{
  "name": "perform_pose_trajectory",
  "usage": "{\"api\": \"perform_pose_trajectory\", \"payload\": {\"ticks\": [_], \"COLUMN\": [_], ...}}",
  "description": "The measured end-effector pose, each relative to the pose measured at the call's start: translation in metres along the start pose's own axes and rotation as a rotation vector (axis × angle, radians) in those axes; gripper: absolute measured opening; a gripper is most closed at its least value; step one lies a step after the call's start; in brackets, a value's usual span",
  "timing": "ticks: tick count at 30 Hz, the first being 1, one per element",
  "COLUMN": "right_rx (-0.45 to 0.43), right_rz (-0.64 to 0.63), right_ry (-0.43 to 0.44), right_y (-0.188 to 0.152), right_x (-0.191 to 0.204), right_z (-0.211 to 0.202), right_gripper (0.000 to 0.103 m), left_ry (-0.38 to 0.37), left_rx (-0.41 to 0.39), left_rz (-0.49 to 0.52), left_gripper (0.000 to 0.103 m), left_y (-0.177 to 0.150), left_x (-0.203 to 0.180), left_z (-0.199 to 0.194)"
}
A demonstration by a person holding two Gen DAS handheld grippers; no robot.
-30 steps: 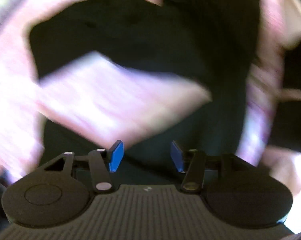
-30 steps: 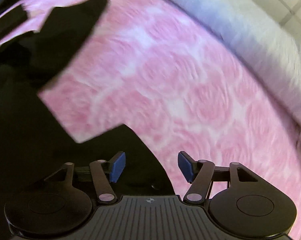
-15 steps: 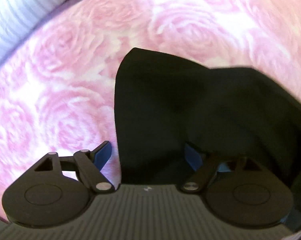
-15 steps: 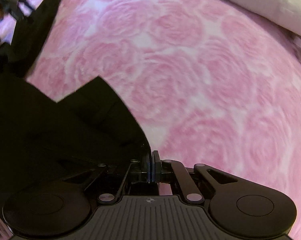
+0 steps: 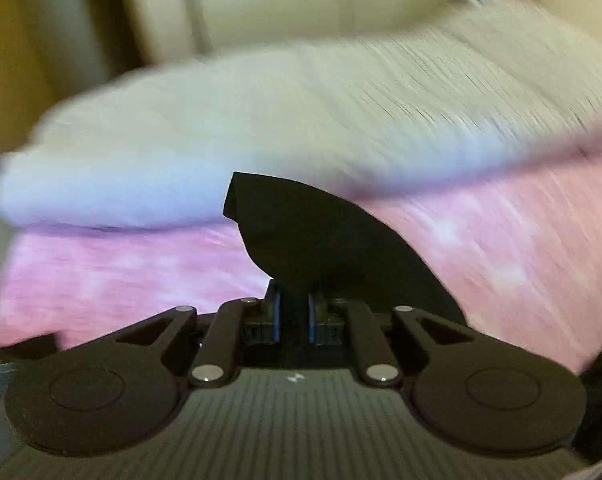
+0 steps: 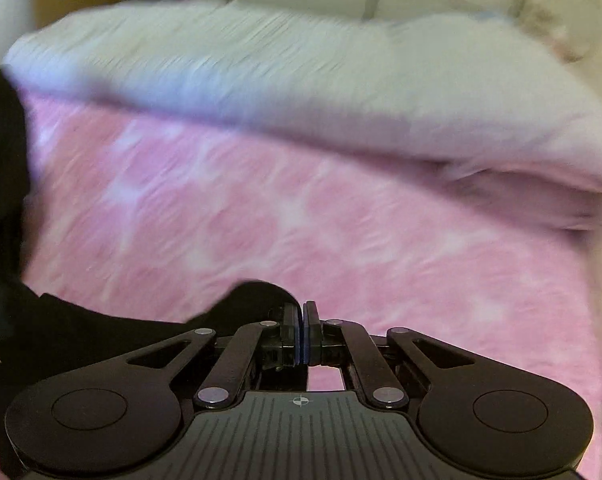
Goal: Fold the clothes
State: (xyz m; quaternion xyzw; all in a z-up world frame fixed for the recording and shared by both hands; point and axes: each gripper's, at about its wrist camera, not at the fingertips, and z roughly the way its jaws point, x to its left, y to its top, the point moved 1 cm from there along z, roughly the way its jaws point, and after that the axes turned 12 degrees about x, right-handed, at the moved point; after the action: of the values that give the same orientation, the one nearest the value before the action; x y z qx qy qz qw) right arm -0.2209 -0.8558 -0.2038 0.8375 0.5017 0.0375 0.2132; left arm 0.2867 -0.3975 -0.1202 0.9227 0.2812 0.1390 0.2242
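Note:
A black garment point(image 5: 321, 236) rises out of my left gripper point(image 5: 293, 316), whose blue pads are shut on a thick fold of it. The cloth stands up in a pointed flap and drops away to the right. In the right wrist view my right gripper point(image 6: 303, 332) is shut on an edge of the same black garment point(image 6: 101, 336), which trails down and left and runs up the frame's left border. Both grippers are lifted above the pink rose-patterned bedspread point(image 6: 301, 220). Both views are blurred by motion.
A bulky white ribbed blanket point(image 5: 261, 128) lies across the far side of the bed point(image 6: 301, 92). Behind it is a pale wall with panel lines, and a yellowish wooden surface point(image 5: 13, 60) stands at the far left.
My left gripper has gone from open to shut on the black garment. Both grippers have lifted and tilted up, so the white blanket and wall have come into view.

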Motion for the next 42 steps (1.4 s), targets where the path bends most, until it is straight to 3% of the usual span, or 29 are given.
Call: {"api": "perform_pose_trajectory", "payload": {"ticks": [3, 7, 10, 13, 15, 16, 18, 20, 22, 24, 28, 31, 33, 35, 37, 38, 39, 42], "right_rx": [-0.038, 0.084, 0.241, 0.356, 0.363, 0.326, 0.23, 0.136, 0.098, 0.094, 0.194, 0.27, 0.329, 0.394, 0.422, 0.43, 0.438, 0.451], "right_rz": [0.12, 0.251, 0.303, 0.332, 0.339, 0.316, 0.25, 0.178, 0.11, 0.035, -0.08, -0.117, -0.179, -0.264, -0.339, -0.355, -0.368, -0.405], "right_ry": [-0.107, -0.106, -0.037, -0.039, -0.056, -0.069, -0.079, -0.034, 0.041, 0.123, 0.196, 0.235, 0.262, 0.286, 0.288, 0.291, 0.297, 0.316], "right_y": [-0.028, -0.087, -0.13, -0.15, -0.148, -0.14, -0.121, -0.098, -0.07, -0.04, 0.006, 0.028, 0.034, 0.031, 0.026, 0.024, 0.021, 0.011], "right_x": [-0.009, -0.01, -0.004, -0.002, -0.006, -0.008, -0.011, -0.011, -0.008, -0.001, 0.005, 0.0, 0.002, 0.009, 0.016, 0.017, 0.017, 0.014], "right_z": [-0.023, -0.007, 0.015, 0.023, 0.017, 0.01, -0.001, -0.002, 0.016, 0.044, 0.119, 0.166, 0.194, 0.214, 0.223, 0.22, 0.218, 0.196], "right_gripper": [0.0, 0.0, 0.0, 0.001, 0.011, 0.015, 0.044, 0.067, 0.07, 0.071, 0.072, 0.072, 0.071, 0.071, 0.069, 0.057, 0.032, 0.012], "left_ry": [0.102, 0.175, 0.209, 0.239, 0.259, 0.267, 0.283, 0.217, 0.143, 0.087, 0.039, 0.033, 0.017, -0.038, -0.059, -0.062, -0.065, -0.063], "left_rx": [0.008, 0.209, 0.473, 0.55, 0.598, 0.562, 0.483, 0.371, 0.292, 0.244, 0.221, 0.232, 0.262, 0.313, 0.351, 0.36, 0.369, 0.356], "left_rz": [-0.059, -0.108, -0.125, -0.014, 0.062, 0.116, 0.223, 0.332, 0.465, 0.642, 0.976, 1.143, 1.177, 1.139, 1.099, 1.082, 1.065, 1.005], "left_gripper": [0.009, 0.012, 0.023, 0.03, 0.035, 0.037, 0.042, 0.063, 0.074, 0.074, 0.074, 0.07, 0.057, 0.021, 0.006, 0.004, 0.003, 0.002], "left_y": [-0.038, -0.118, -0.178, -0.195, -0.206, -0.2, -0.187, -0.168, -0.154, -0.145, -0.142, -0.145, -0.15, -0.148, -0.154, -0.157, -0.16, -0.162], "left_x": [0.034, 0.05, 0.04, 0.01, -0.01, -0.024, -0.051, -0.083, -0.117, -0.153, -0.206, -0.221, -0.223, -0.221, -0.218, -0.217, -0.215, -0.209], "left_z": [-0.032, -0.012, 0.026, 0.033, 0.037, 0.032, 0.023, 0.021, 0.031, 0.047, 0.089, 0.115, 0.122, 0.133, 0.127, 0.122, 0.116, 0.084]}}
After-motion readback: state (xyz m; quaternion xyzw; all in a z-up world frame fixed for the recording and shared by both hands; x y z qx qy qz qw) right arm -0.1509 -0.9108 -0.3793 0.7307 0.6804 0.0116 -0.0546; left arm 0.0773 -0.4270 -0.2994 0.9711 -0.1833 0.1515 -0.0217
